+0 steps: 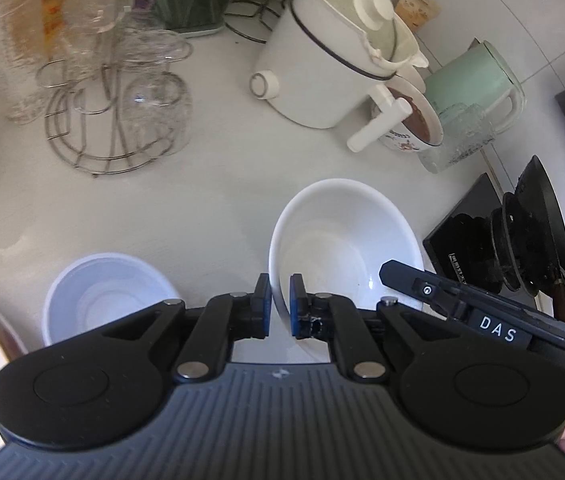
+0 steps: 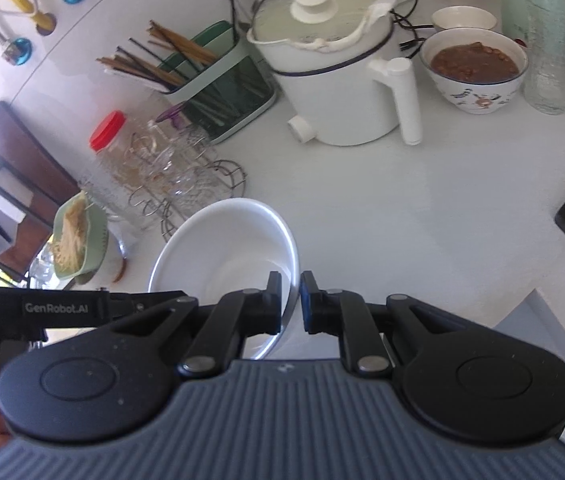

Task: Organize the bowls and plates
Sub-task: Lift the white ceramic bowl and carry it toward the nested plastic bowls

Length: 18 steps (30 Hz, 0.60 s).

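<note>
From your left wrist camera, your left gripper (image 1: 280,306) pinches the left rim of the big round white china bowl (image 1: 342,248). A smaller pale plastic bowl (image 1: 110,292) sits on the white counter (image 1: 202,200), just to the left of it. That looks like the spot to carry it to.

From your right wrist camera, your right gripper (image 2: 291,306) pinches the same bowl's right rim. The bowl lies to the left of this claw, between your two hands.

White electric pot (image 2: 334,68) near chopstick caddy (image 2: 218,84); glass rack (image 1: 122,100) (glasses blurred), mint kettle (image 1: 470,84).
</note>
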{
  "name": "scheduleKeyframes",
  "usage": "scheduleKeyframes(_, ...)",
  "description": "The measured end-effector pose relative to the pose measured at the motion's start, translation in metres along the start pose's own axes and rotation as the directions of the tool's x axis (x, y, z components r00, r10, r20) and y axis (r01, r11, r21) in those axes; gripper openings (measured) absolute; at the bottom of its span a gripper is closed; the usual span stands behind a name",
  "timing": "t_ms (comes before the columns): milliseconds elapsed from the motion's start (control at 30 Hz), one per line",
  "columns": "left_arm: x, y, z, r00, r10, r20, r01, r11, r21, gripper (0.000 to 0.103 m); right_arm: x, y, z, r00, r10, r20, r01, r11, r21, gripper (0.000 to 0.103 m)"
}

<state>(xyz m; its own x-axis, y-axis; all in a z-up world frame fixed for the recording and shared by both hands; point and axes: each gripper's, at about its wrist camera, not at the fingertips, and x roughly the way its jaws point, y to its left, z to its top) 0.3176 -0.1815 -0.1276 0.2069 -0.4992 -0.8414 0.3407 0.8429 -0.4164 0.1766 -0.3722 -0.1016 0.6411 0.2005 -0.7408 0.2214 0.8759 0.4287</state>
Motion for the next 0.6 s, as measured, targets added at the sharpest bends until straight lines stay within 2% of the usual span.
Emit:
scheduleKeyframes(233,-0.019,0.029,-0.005,1.0,0.0,0.014,0.002,0.997,-0.076,0.009,0.007,0.027,-0.001,1.0,0.018,-0.015,-0.019,0.999,-0.045,0.013)
scheduleKeyframes(433,-0.039,0.051,-0.015,0.998,0.015,0.063,-0.006,0.991,-0.133,0.009,0.014,0.051,-0.001,0.999,0.042,-0.024,-0.044,0.995,-0.084,0.014)
scheduleKeyframes(600,-0.053,0.072,-0.029,0.995,0.049,0.092,-0.031,0.982,-0.188,0.01,0.025,0.073,-0.006,0.996,0.065,-0.063,-0.073,0.987,-0.142,0.014)
